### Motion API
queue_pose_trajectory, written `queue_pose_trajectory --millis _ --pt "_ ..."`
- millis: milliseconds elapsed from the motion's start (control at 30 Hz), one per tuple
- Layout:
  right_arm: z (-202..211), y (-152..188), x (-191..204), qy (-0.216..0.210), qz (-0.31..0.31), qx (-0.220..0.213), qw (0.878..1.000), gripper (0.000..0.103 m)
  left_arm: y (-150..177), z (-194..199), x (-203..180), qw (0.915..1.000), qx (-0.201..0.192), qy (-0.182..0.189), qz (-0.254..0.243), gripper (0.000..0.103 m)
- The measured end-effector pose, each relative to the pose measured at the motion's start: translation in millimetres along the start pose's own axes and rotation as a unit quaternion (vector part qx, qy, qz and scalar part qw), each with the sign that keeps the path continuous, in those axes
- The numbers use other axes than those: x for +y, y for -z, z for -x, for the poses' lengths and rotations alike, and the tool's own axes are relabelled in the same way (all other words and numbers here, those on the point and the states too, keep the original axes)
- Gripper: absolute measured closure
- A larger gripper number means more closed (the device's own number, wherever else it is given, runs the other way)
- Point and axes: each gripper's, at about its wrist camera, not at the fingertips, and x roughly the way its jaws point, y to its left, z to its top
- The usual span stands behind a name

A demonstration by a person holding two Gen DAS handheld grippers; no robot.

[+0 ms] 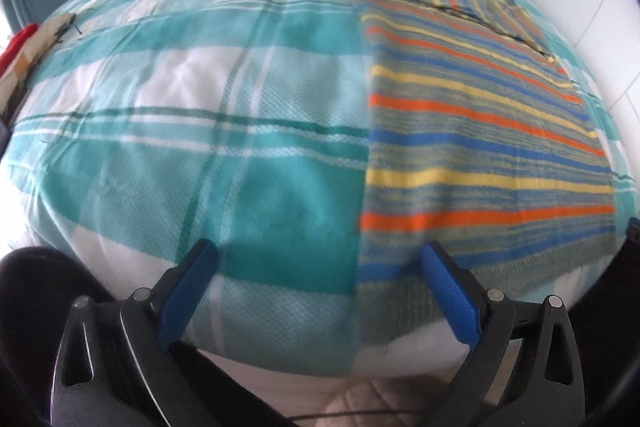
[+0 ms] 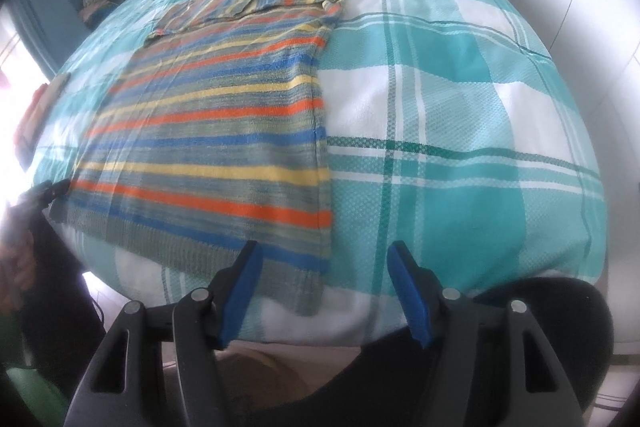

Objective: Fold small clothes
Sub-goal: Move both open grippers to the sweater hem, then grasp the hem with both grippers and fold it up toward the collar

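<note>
both tools, left tool [image 1: 318, 259] and right tool [image 2: 322, 259], gape wide and empty, each straddling a near corner of the striped sweater [image 2: 212, 131] on the bed [image 2: 460, 107].

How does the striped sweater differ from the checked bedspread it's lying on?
The striped sweater has narrow orange, blue, yellow and grey-green bands; the checked bedspread has broad teal and white checks. The sweater covers only a patch near the bed's foot, sleeves folded in at its far end; the bedspread spans the bed. Both lie flat.
</note>
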Motion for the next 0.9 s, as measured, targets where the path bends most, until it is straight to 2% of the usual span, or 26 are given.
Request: queue_pose_trajectory --millis 133,200,233,300,333,367,400,433,467,567,667,800,900 --pt "-8 9 0 -0.022 0.005 0.028 0.999 0.039 7 1 -11 0.9982 0.014 0.054 -0.024 0.003" --pt "-13 10 -1 -0.021 0.002 0.032 0.999 0.039 6 -1 -15 0.9978 0.016 0.057 -0.030 0.009" --pt "-15 10 -2 -0.024 -0.004 0.031 0.999 0.039 5 -3 -16 0.9979 0.019 0.053 -0.031 0.016" --pt "-20 9 -4 -0.060 -0.021 0.031 0.997 0.039 4 -5 -17 0.9980 0.021 0.051 -0.032 0.019" --pt "-25 10 -4 -0.077 -0.027 0.037 0.996 0.039 4 -4 -17 0.9979 0.021 0.052 -0.031 0.026" --pt "-30 10 -5 -0.085 -0.032 0.043 0.995 0.039 4 -4 -17 0.9978 0.023 0.053 -0.031 0.041" --pt "-34 10 -4 -0.090 -0.030 0.047 0.994 0.048 4 -3 -17 0.9976 0.026 0.055 -0.033 0.052" --pt "-35 11 -2 -0.099 -0.024 0.047 0.994 0.079 4 -2 -17 0.9971 0.032 0.060 -0.033 0.087" --pt "-35 10 -1 -0.106 -0.026 0.047 0.993 0.097 3 -1 -15 0.9960 0.043 0.073 -0.028 0.098" --pt "-24 8 -3 -0.128 -0.044 0.029 0.990 0.096 0 6 -8 0.9937 0.049 0.100 -0.004 0.099" --pt "-4 1 -7 -0.165 -0.062 0.001 0.984 0.096 -16 18 3 0.9881 0.037 0.146 0.028 0.099" --pt "13 -31 -19 -0.210 -0.095 -0.052 0.972 0.096 -60 26 13 0.9805 -0.011 0.189 0.054 0.099" --pt "12 -74 -27 -0.209 -0.104 -0.098 0.967 0.096 -105 22 15 0.9767 -0.057 0.198 0.061 0.099"
